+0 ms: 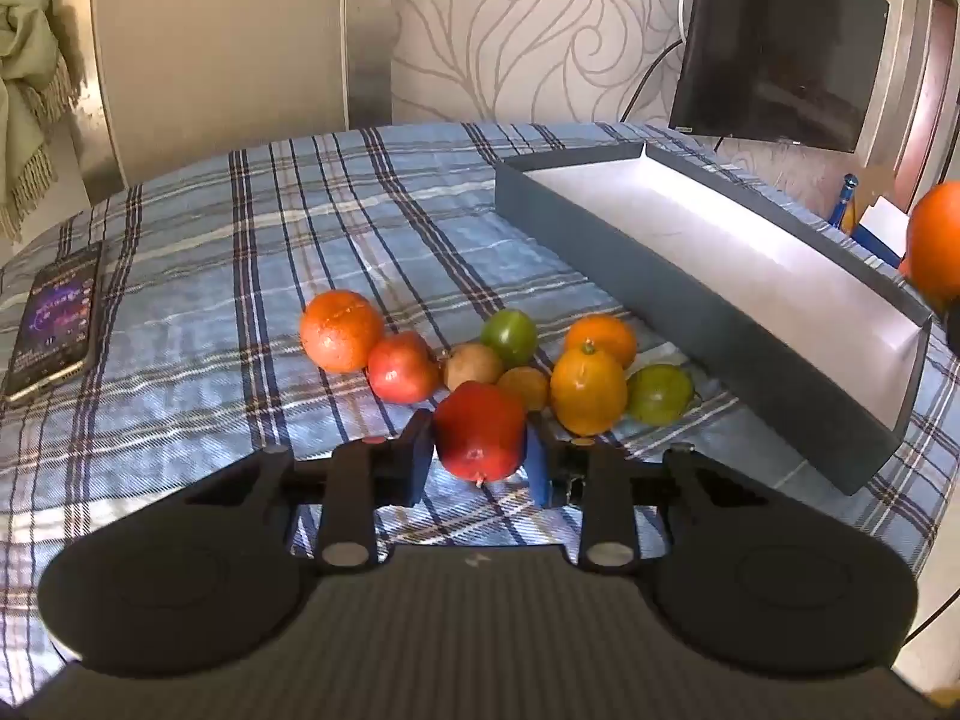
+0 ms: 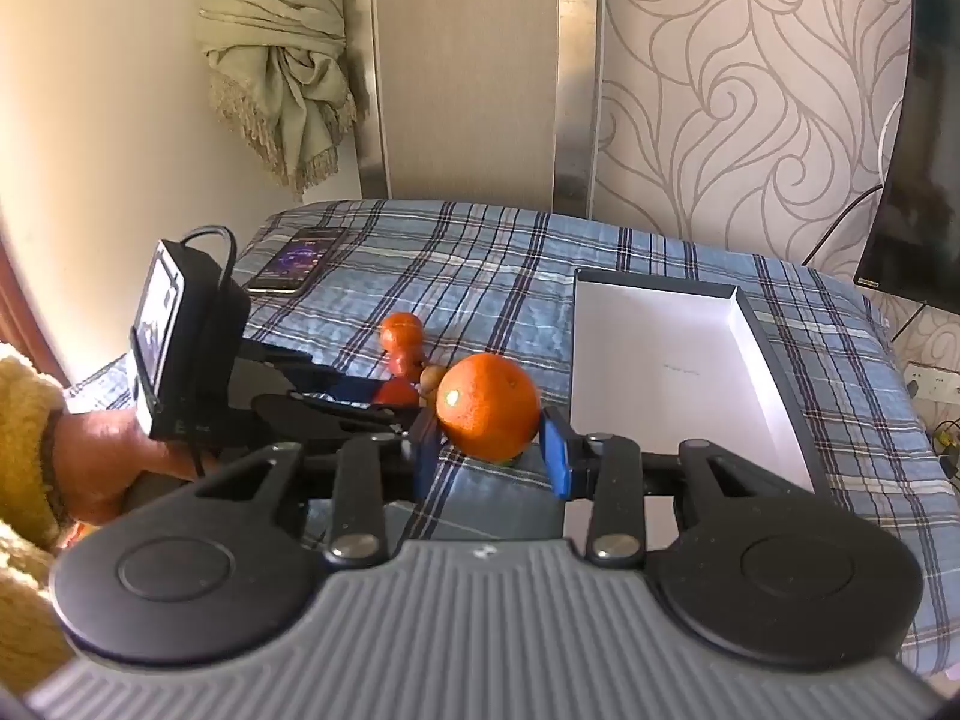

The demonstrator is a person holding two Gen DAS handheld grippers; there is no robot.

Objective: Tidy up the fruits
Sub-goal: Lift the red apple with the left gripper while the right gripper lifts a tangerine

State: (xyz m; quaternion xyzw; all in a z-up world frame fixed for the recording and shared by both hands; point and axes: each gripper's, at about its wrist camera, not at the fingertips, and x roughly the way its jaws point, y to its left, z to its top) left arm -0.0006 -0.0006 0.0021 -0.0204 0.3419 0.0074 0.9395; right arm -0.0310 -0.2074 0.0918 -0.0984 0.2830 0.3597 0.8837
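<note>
My left gripper (image 1: 480, 450) is shut on a red pomegranate (image 1: 479, 429), just in front of a pile of fruit on the plaid cloth: an orange (image 1: 340, 330), a red fruit (image 1: 401, 367), a brown kiwi (image 1: 472, 365), green fruits (image 1: 510, 336) (image 1: 660, 394) and yellow-orange citrus (image 1: 588, 390) (image 1: 602, 339). My right gripper (image 2: 489, 450) is shut on a large orange (image 2: 487, 405), held above the cloth left of the box; this orange shows at the right edge of the left wrist view (image 1: 936, 246). The grey box (image 1: 708, 252) with a white inside (image 2: 672, 354) is empty.
A phone (image 1: 54, 324) lies at the cloth's left side, also in the right wrist view (image 2: 300, 261). A dark TV (image 1: 774, 42) hangs on the wall behind the box. The left device with its screen (image 2: 180, 342) and a hand (image 2: 102, 462) sit left.
</note>
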